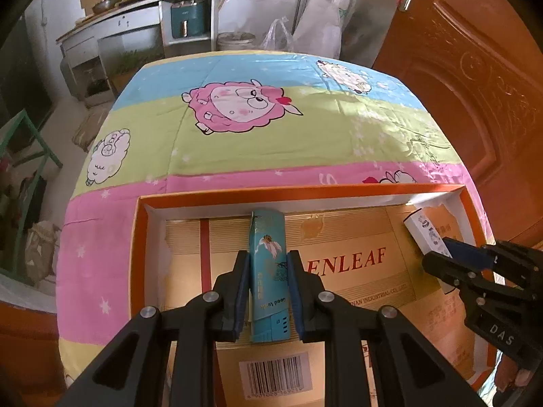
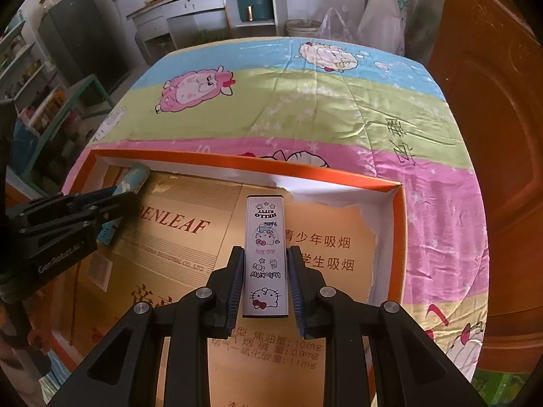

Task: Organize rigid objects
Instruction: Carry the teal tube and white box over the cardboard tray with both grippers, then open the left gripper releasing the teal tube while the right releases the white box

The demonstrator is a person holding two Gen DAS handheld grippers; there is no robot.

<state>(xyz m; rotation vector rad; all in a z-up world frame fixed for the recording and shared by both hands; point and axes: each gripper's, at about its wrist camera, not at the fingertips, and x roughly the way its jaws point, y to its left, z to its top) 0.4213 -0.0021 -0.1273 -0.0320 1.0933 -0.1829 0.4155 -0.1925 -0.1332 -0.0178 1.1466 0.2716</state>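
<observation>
My left gripper (image 1: 268,261) is shut on a teal rectangular case (image 1: 268,237), held over the left part of an orange-rimmed cardboard box (image 1: 305,191). My right gripper (image 2: 265,254) is shut on a white Hello Kitty case (image 2: 265,234), held over the right part of the same box (image 2: 397,237). In the left wrist view the right gripper (image 1: 441,254) and the white case (image 1: 422,229) show at the right. In the right wrist view the left gripper (image 2: 112,200) and the teal case (image 2: 134,178) show at the left.
The box lies on a table covered by a cartoon sheep cloth (image 1: 271,129). A brown wooden door (image 1: 475,84) stands close on the right. A counter with cookware (image 1: 142,3), bags (image 1: 322,23) and green shelving (image 1: 23,156) lie beyond.
</observation>
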